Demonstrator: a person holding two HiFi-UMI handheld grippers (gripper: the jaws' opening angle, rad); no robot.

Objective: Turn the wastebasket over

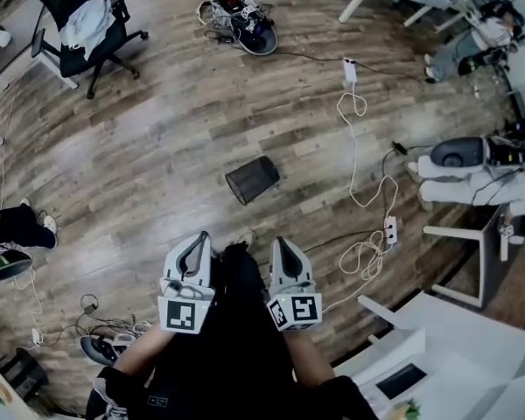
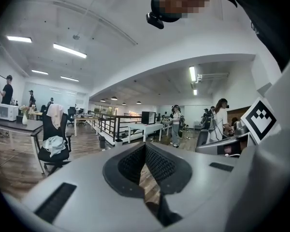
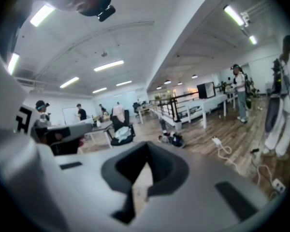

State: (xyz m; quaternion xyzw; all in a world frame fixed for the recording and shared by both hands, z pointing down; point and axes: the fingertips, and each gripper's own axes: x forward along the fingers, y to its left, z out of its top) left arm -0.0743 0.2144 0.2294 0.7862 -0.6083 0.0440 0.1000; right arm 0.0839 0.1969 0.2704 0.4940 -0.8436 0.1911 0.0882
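Head view: the black mesh wastebasket [image 1: 252, 179] lies on its side on the wooden floor [image 1: 140, 156] around mid-frame. It's well apart from the left hand-held gripper [image 1: 195, 245] and the right hand-held gripper [image 1: 281, 250], which sit side by side at lower centre.

Left gripper view: jaws pinched together, nothing in them.

Right gripper view: same deal, closed and empty.
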